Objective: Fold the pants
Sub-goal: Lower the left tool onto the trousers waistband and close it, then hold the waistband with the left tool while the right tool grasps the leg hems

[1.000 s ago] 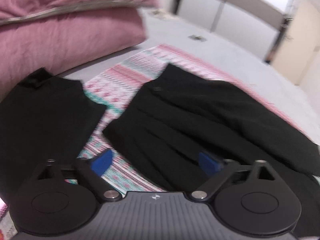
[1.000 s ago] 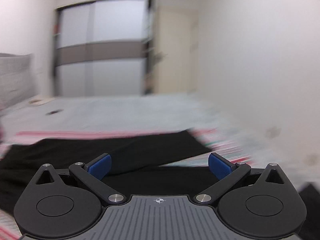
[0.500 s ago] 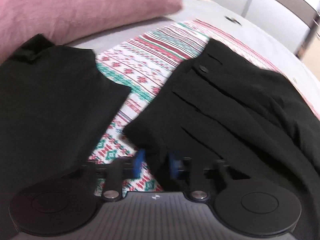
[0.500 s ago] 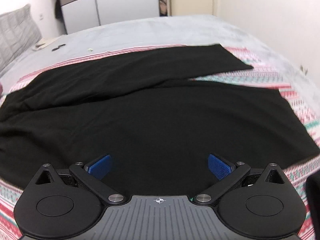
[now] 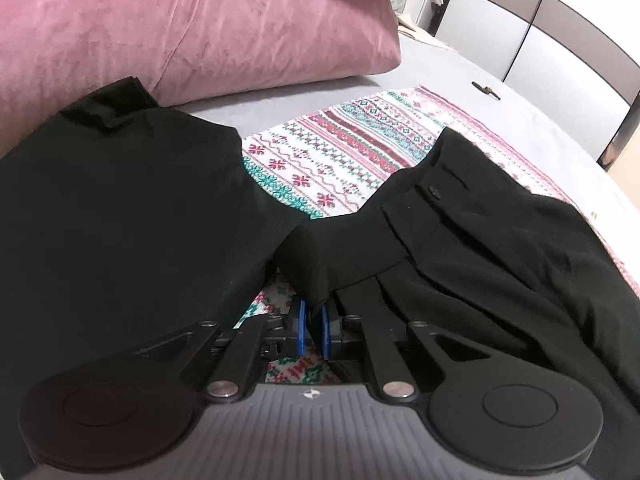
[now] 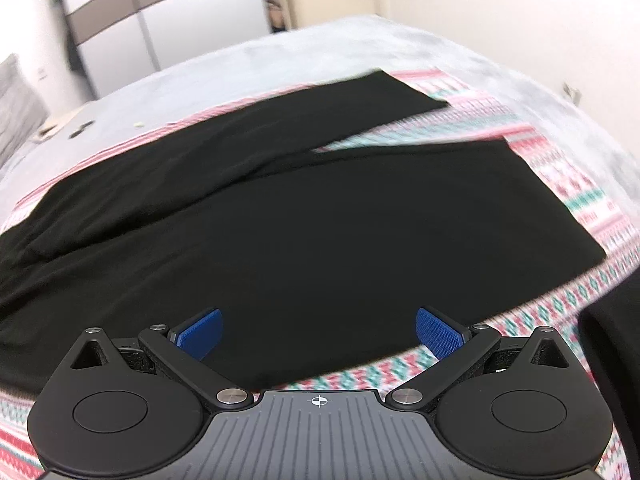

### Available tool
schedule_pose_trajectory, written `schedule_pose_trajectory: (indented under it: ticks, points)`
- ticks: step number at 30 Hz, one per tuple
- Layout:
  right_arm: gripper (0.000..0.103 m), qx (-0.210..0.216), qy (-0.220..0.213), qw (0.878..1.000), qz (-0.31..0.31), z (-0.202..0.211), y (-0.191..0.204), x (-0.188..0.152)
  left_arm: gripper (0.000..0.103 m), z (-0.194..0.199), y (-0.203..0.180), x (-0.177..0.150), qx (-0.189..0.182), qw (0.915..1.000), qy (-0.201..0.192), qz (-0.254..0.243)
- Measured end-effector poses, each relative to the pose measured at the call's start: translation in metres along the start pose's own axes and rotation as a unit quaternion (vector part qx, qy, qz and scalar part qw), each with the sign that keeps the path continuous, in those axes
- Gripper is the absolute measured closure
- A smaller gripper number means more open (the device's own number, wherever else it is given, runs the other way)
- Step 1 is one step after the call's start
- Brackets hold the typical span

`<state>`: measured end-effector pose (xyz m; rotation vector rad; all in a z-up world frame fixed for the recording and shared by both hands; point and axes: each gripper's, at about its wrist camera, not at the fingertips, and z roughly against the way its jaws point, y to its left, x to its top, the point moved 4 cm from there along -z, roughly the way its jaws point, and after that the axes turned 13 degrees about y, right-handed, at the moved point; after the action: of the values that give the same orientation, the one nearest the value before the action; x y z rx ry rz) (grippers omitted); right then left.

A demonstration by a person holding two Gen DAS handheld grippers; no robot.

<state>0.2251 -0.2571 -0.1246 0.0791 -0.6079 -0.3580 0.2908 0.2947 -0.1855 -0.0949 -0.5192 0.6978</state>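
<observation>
Hidden: my left claw has the nearest corner of the pants tucked between its blue pads, so I cannot see the pinched edge itself; black cloth on black swallows most folds.
Cut off: in the right wrist view the waist end runs out past the left edge, and a dark shape at the far right edge is too cropped to name.
Blur: the leg ends and the patterned cover are smeared in the right wrist view.
Left claw: pressed together on the waistband corner, which is lifted a little off the cover.
Right claw: spread wide, its pads over the near leg of the pants; I cannot tell whether they touch the cloth.
Pants, place: lying on the striped, patterned cover on the grey bed.
Pants, direction: long axis runs across the right wrist view, waist to the left, leg ends to the right, the two legs splitting apart toward the ends.
Waistband: button facing up.
Beside it: another black garment just left of the waistband, its far end against a pink pillow.
</observation>
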Motion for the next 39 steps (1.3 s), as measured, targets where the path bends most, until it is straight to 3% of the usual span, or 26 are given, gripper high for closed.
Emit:
schedule_pose_trajectory:
  ticks: [3, 5, 7, 12, 16, 20, 22, 26, 30, 32, 39]
  points:
    - [0.0, -0.001, 0.007, 1.0, -0.026, -0.003, -0.01, 0.003, 0.063, 0.005, -0.005, 0.0, 0.004, 0.9999, -0.006, -0.013]
    - [0.0, 0.0, 0.004, 0.999, -0.032, -0.001, -0.013, 0.005, 0.056, 0.003, -0.014, -0.003, 0.019, 0.9982, 0.009, -0.056]
    - [0.0, 0.0, 0.003, 1.0, -0.03, 0.001, -0.014, 0.003, 0.041, 0.007, -0.013, -0.003, 0.027, 0.9986, 0.016, -0.044]
    - [0.0, 0.003, 0.003, 1.0, -0.017, 0.002, -0.004, 0.002, 0.038, 0.038, -0.011, 0.012, -0.001, 0.9997, -0.025, 0.002]
    - [0.0, 0.022, 0.009, 1.0, -0.017, -0.003, 0.005, 0.005, 0.026, 0.04, -0.052, 0.031, -0.062, 0.9979, -0.005, -0.02]
    - [0.0, 0.003, 0.015, 1.0, 0.006, -0.021, 0.023, 0.008, 0.025, 0.024, -0.087, 0.038, -0.071, 0.9958, -0.016, -0.056]
    - [0.0, 0.002, 0.01, 1.0, 0.028, -0.027, 0.033, 0.007, 0.025, 0.003, -0.096, 0.032, -0.067, 0.9945, 0.013, -0.079]
    - [0.0, 0.008, 0.0, 0.996, 0.093, -0.039, 0.062, 0.012, 0.025, -0.02, -0.09, 0.026, -0.077, 0.9936, 0.053, -0.063]
    - [0.001, 0.024, -0.016, 0.984, 0.178, -0.058, 0.13, 0.034, 0.026, -0.031, -0.081, 0.024, -0.067, 0.9937, 0.065, -0.064]
    - [0.004, 0.05, -0.017, 0.972, 0.228, -0.071, 0.189, 0.051, 0.027, -0.033, -0.076, 0.024, -0.075, 0.9931, 0.074, -0.051]
    - [0.01, 0.139, -0.033, 0.896, 0.42, -0.101, 0.424, 0.099, 0.027, -0.033, -0.067, 0.033, -0.092, 0.9917, 0.086, -0.025]
